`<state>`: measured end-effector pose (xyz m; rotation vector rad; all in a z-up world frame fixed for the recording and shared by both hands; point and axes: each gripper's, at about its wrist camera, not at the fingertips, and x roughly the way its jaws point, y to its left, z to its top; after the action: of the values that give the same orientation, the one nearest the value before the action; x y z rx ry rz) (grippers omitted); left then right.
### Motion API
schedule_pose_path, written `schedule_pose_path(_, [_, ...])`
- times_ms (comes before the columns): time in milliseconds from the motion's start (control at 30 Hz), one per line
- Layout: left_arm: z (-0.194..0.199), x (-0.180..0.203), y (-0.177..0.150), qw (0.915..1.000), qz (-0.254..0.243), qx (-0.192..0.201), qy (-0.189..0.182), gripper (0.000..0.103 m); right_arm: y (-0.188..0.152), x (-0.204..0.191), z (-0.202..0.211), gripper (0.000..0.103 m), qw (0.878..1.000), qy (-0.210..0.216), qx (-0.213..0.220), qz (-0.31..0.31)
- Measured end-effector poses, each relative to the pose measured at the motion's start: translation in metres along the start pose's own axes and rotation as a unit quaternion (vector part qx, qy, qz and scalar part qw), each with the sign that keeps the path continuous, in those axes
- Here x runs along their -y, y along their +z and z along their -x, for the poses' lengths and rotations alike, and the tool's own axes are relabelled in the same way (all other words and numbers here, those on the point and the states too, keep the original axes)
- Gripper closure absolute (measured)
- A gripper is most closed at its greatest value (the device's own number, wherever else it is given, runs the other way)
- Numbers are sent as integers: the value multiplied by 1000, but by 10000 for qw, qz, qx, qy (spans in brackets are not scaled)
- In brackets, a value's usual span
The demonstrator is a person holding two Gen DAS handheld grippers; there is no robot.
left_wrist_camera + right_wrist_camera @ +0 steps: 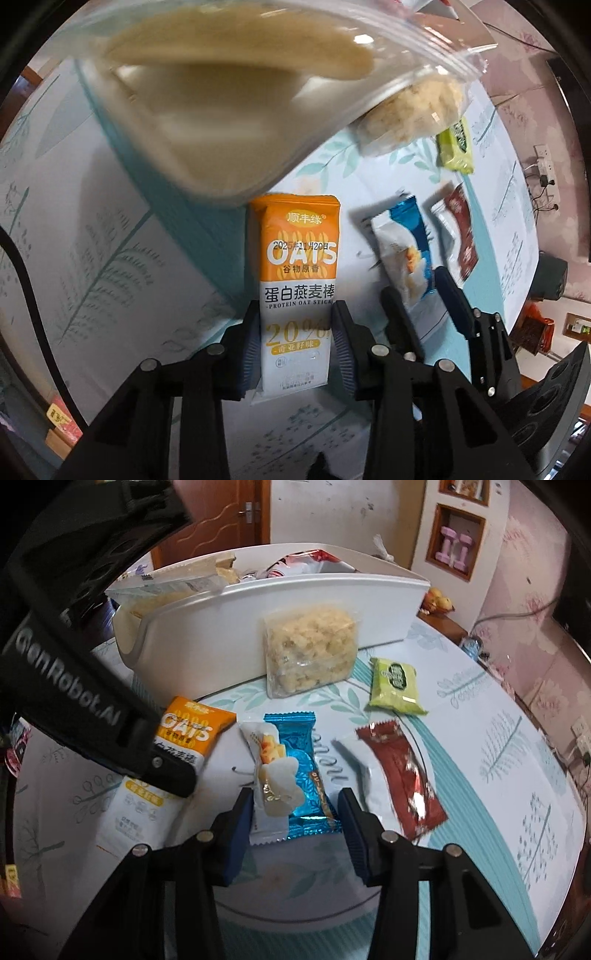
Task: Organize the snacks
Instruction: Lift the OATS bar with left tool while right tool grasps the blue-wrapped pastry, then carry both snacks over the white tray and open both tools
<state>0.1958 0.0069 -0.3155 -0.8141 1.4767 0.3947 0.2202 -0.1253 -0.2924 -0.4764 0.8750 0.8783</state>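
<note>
An orange-and-white oat bar (295, 280) lies flat on the tablecloth, and my left gripper (295, 332) is shut on its lower half, both pads against its long edges. Just to its right lies a blue-and-white snack packet (291, 771). My right gripper (295, 812) is shut on that packet's near end, both pads at its edges. In the left wrist view the right gripper (424, 299) straddles the same packet (402, 251). The white storage bin (332, 602) stands behind, with several snacks inside.
A clear bag of pale puffed pieces (310, 650) leans on the bin's front wall. A green packet (395, 686) and a red-and-white packet (399, 775) lie to the right on the leaf-print tablecloth (480, 775). A blurred zip bag (221, 74) fills the left wrist view's top.
</note>
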Motion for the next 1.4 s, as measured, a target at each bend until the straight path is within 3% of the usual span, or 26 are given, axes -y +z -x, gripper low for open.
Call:
schedule_pose_path(367, [27,-16,-25,9997,30,-143,177,67,-15,-8,28,64,9973,244,-191,-660])
schedule_pose_path(533, [56,-14,-36,9997,-179,18,185,67,-18,-13,47,65,9951,427,-70,-889])
schedule_pose_path(867, [113,-13,-45,9974,-654,278,122,67,-7,-20,90,66,9923,407,409,-1091])
schedule_pose_path(1100, [158,-9,-41,9891,-1333,626,-63,67,12,-27,118,66,9883,289,809,-1259])
schedule_pose_path(1400, [186,-8,-6,9684,-2263,1008,-297,67,39,-46,126,66,9808,-39,965,-1693])
